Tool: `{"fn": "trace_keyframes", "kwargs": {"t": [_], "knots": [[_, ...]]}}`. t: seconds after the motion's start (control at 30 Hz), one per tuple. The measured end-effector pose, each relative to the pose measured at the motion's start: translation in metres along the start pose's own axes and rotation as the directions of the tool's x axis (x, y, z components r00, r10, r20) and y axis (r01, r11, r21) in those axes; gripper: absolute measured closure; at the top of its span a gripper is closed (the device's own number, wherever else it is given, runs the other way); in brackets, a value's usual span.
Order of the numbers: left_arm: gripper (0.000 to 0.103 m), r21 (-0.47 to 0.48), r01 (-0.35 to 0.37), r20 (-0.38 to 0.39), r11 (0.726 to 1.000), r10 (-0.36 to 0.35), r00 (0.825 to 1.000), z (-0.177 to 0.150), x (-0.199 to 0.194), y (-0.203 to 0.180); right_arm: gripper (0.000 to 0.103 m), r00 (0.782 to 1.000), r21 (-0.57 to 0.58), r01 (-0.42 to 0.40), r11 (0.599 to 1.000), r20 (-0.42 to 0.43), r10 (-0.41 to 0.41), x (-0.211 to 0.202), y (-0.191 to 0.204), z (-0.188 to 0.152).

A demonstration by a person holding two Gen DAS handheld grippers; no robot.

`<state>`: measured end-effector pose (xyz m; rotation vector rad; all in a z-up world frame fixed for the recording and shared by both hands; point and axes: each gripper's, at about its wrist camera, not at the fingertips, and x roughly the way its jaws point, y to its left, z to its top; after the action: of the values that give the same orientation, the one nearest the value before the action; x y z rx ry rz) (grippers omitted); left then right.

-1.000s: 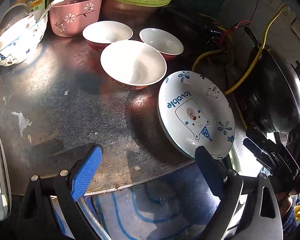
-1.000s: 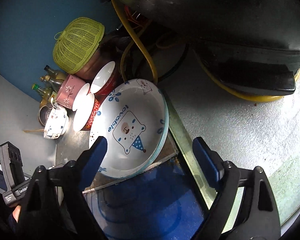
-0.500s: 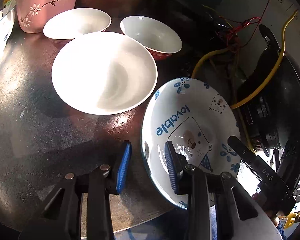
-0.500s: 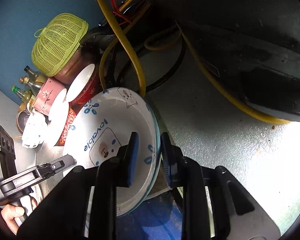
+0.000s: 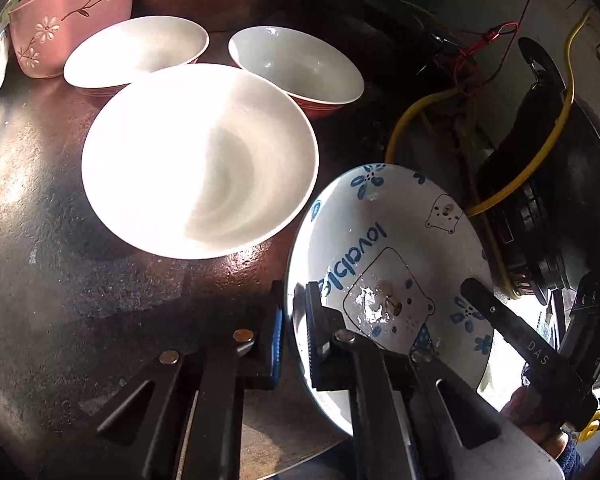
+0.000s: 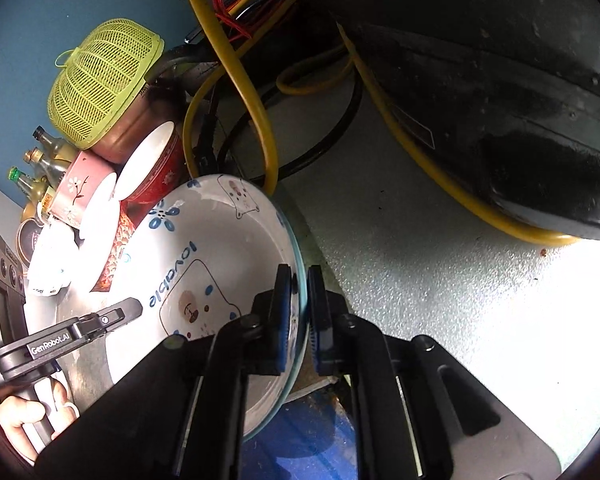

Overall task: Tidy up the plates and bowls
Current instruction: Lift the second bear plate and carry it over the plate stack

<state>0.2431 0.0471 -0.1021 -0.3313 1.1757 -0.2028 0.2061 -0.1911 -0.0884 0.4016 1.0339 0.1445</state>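
Observation:
A white plate with a blue bear and the word "lovable" [image 5: 396, 264] lies at the table's front right edge; it also shows in the right wrist view [image 6: 204, 256]. My left gripper [image 5: 292, 320] is shut on the plate's left rim. My right gripper [image 6: 300, 304] is shut on its opposite rim. A large white bowl [image 5: 196, 160] sits just left of the plate, with two smaller white bowls [image 5: 136, 50] [image 5: 296, 64] behind it.
A pink flowered container [image 5: 72, 16] stands at the back left. A green mesh basket [image 6: 100, 80] and bottles [image 6: 40, 168] stand behind. Yellow cable [image 5: 540, 152] and red wires run to a black wok [image 6: 500, 80] on the right.
Both grippers moved in from open, apart positions and closed on opposite rims of the bear plate. The left camera came closer to the bowls.

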Motion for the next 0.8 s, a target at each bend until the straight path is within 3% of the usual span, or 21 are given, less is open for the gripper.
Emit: {"fn": "trace_keyframes", "kwargs": {"t": [0.4, 0.8], "knots": [[0.096, 0.041, -0.009, 0.004, 0.999, 0.009, 1.000, -0.030, -0.039, 0.010, 0.094, 0.998, -0.007, -0.050, 0.999, -0.030, 0.050, -0.030, 0.018, -0.018], [0.096, 0.024, -0.025, 0.090, 0.999, 0.023, 0.996, -0.047, -0.091, 0.023, 0.094, 0.994, -0.083, -0.106, 0.991, -0.034, 0.103, -0.053, 0.057, -0.026]]}}
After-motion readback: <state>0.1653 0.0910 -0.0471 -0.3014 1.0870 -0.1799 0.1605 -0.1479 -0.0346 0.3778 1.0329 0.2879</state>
